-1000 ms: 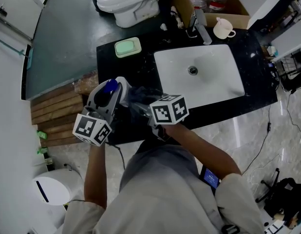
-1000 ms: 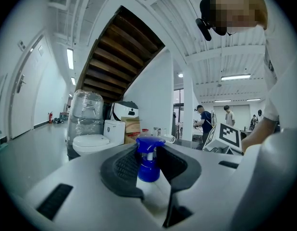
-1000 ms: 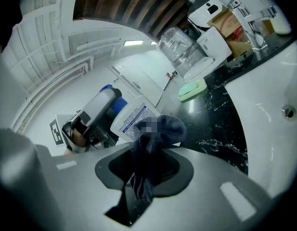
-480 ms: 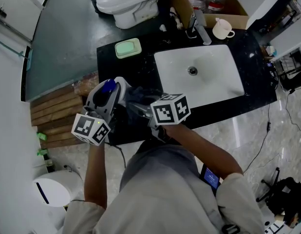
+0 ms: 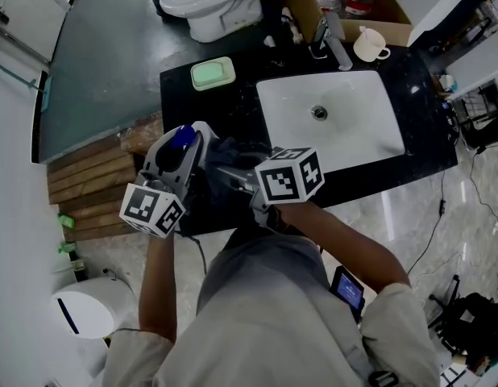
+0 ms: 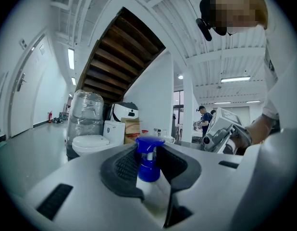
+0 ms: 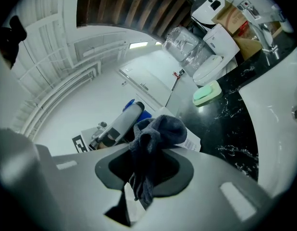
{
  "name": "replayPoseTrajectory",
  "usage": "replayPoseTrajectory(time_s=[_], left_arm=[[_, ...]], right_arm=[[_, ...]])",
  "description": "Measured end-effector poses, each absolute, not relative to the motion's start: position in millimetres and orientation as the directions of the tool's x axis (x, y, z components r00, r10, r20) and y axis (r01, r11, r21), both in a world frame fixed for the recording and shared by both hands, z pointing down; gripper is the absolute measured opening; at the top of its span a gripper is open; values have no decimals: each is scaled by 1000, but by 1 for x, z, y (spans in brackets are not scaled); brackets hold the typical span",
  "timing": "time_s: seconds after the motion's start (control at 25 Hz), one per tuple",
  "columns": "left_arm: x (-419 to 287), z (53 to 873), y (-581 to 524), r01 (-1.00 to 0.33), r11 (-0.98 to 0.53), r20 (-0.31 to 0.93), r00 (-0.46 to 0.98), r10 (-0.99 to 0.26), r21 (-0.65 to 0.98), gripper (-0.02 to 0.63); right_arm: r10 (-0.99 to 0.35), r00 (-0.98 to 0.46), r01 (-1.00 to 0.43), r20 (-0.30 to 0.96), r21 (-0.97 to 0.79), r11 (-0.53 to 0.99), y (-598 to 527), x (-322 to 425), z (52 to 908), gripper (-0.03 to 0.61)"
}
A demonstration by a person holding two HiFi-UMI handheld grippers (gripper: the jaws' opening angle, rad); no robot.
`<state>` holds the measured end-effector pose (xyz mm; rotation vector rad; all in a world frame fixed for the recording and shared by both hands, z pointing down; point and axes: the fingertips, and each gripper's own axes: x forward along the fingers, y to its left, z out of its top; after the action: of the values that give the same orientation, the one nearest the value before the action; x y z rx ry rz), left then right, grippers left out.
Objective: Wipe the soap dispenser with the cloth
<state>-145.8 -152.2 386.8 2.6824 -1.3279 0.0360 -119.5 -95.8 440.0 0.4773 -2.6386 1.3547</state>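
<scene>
My left gripper (image 5: pixel 188 147) is shut on the soap dispenser (image 5: pixel 183 139), a white bottle with a blue pump top, above the counter's left end. In the left gripper view the blue pump (image 6: pixel 148 155) stands upright between the dark pads (image 6: pixel 122 170) of the left gripper (image 6: pixel 151 170). My right gripper (image 5: pixel 226 170) is shut on a dark grey cloth (image 5: pixel 227 153), which lies against the bottle's side. In the right gripper view the cloth (image 7: pixel 155 136) bunches out of the right gripper (image 7: pixel 148 165) and hides most of the bottle. Only the bottle's printed label (image 7: pixel 191 139) shows beside it.
The black counter (image 5: pixel 233 103) holds a white sink (image 5: pixel 346 127), a green soap dish (image 5: pixel 213 72), a faucet (image 5: pixel 334 43) and a white cup (image 5: pixel 368 47). A toilet (image 5: pixel 213 2) and a cardboard box (image 5: pixel 394 18) stand behind. Wooden slats (image 5: pixel 88 188) lie at the left.
My right gripper has risen a little with the cloth, sliding it up along the bottle. The left gripper and the dispenser have stayed in place.
</scene>
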Motion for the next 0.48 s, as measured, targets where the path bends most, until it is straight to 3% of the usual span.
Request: replayPoseTrajectory(time_s=[0.48], left_arm=[[-138, 388, -151, -789, -604, 91, 613, -785, 109, 95]], right_arm=[[-224, -950, -311, 219, -746, 589, -102, -112, 414, 72]])
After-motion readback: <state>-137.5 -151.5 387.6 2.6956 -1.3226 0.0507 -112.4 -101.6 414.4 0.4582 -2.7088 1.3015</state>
